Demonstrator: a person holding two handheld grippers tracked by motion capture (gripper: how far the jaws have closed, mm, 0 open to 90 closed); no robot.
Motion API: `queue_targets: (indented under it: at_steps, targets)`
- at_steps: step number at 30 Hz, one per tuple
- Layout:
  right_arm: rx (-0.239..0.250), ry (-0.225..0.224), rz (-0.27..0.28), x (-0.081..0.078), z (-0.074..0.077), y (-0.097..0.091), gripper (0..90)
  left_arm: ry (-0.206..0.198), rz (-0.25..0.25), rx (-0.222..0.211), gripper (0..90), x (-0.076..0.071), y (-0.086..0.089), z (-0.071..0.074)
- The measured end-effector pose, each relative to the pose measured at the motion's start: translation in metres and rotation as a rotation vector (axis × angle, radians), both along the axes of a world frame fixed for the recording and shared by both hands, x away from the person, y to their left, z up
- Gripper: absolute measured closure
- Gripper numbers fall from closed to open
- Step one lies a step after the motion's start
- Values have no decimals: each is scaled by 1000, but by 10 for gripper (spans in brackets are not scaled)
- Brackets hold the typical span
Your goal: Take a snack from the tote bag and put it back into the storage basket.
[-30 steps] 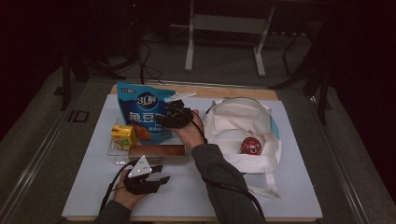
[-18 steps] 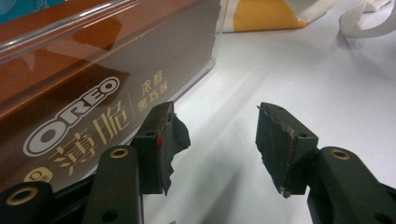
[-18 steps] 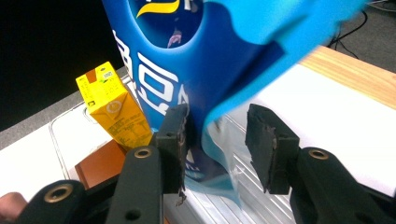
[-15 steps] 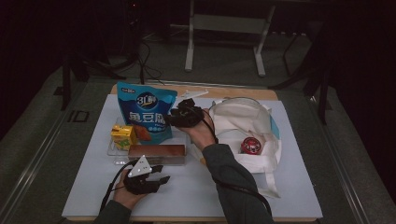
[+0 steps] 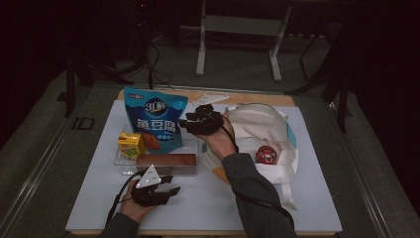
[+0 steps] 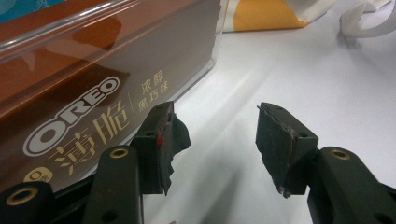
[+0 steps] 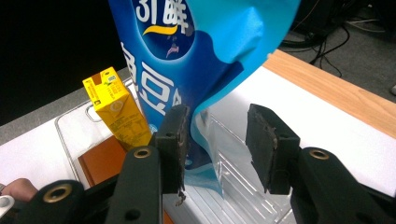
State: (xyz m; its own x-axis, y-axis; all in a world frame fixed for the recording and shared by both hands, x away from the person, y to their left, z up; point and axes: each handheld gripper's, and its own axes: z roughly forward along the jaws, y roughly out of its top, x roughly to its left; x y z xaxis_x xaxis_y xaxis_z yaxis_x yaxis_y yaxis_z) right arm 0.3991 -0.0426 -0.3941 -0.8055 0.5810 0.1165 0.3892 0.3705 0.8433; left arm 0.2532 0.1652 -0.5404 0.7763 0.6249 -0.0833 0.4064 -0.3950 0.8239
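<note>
Right gripper [image 5: 184,124] (jaws wider) farther right

The right gripper [image 7: 215,149] points its two black jaws, standing apart with nothing between the pads, at a tall glossy blue snack bag [image 7: 196,60] with white lettering. The bag stands in a clear plastic tray [image 7: 243,186] on the white table [image 7: 327,126]. Beside the bag, a small yellow drink carton [image 7: 116,107] stands over a brown box [image 7: 100,165].
</note>
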Motion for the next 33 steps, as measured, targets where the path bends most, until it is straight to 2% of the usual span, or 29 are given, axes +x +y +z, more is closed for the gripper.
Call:
queue_targets:
  at_steps: [14, 25, 33]
  targets:
    - [-11, -25, 11, -7, 10, -24, 584, -3, 1, 1, 476, 0, 0, 0]
    - [-42, -33, -5, -14, 9, -49, 581, 1, 1, 0, 476, 0, 0, 0]
    - [-72, -24, -23, -13, 5, -67, 580, 1, 1, -2, 472, 0, 0, 0]
